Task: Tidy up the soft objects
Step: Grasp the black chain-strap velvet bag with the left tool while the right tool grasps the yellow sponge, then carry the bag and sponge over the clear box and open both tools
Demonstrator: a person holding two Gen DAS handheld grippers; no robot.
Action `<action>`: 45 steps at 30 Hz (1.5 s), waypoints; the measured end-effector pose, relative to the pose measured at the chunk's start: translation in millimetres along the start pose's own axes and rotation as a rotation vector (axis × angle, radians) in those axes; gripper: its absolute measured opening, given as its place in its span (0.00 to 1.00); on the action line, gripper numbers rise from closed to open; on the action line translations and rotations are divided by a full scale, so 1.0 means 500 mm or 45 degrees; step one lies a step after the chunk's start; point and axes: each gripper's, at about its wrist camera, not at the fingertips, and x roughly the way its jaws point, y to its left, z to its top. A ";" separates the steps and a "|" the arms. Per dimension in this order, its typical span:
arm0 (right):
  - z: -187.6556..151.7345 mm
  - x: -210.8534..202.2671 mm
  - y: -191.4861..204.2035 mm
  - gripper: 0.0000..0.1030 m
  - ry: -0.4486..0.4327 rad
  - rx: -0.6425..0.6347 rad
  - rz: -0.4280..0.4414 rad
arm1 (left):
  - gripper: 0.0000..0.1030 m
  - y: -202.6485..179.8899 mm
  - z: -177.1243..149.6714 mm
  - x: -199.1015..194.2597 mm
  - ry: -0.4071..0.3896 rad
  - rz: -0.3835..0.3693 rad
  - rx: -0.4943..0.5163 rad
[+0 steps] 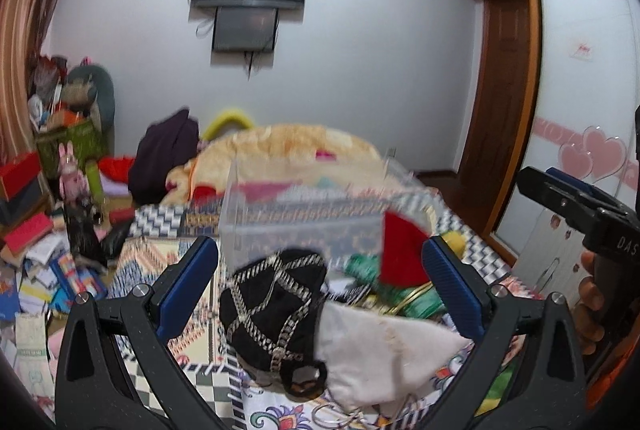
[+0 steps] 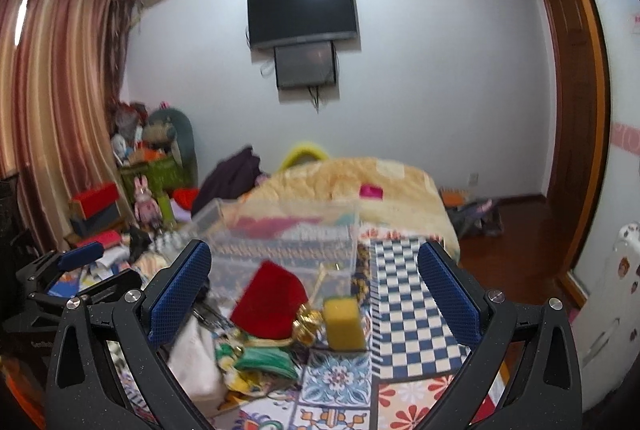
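Clear box (image 1: 304, 226) on the bed (image 2: 400, 290), blurry, with something pink and red low inside; hard to tell what. Both tools wide open and holding nothing: left tool (image 1: 320, 282) over the black pouch (image 1: 276, 306) and white cloth (image 1: 380, 354), right tool (image 2: 314, 294) over the red pouch (image 2: 268, 306). Seen only from the right: yellow sponge (image 2: 344, 324) just beside the red pouch.

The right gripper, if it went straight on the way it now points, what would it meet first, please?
Most likely the red pouch, which lies centred between the open right gripper jaws, with the clear plastic box just behind it; depth is hard to judge.
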 end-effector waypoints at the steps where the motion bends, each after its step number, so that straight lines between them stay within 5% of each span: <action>1: -0.008 0.013 -0.003 1.00 0.028 0.000 -0.006 | 1.00 0.006 -0.006 0.006 0.067 0.008 -0.028; 4: -0.026 0.043 -0.009 1.00 0.096 0.000 -0.018 | 1.00 0.022 -0.022 0.037 0.110 0.044 -0.036; 7: -0.045 0.069 -0.019 0.98 0.163 0.014 -0.020 | 0.88 0.035 -0.033 0.054 0.149 0.048 -0.060; 23: -0.104 0.139 -0.060 0.31 0.422 0.154 0.023 | 0.42 0.065 -0.071 0.112 0.248 -0.007 -0.095; 32: -0.083 0.114 -0.058 0.28 0.350 0.146 0.014 | 0.19 0.067 -0.063 0.091 0.203 0.002 -0.098; 45: -0.010 0.054 -0.050 0.28 0.189 0.105 0.012 | 0.16 0.105 0.001 0.032 0.087 -0.038 -0.170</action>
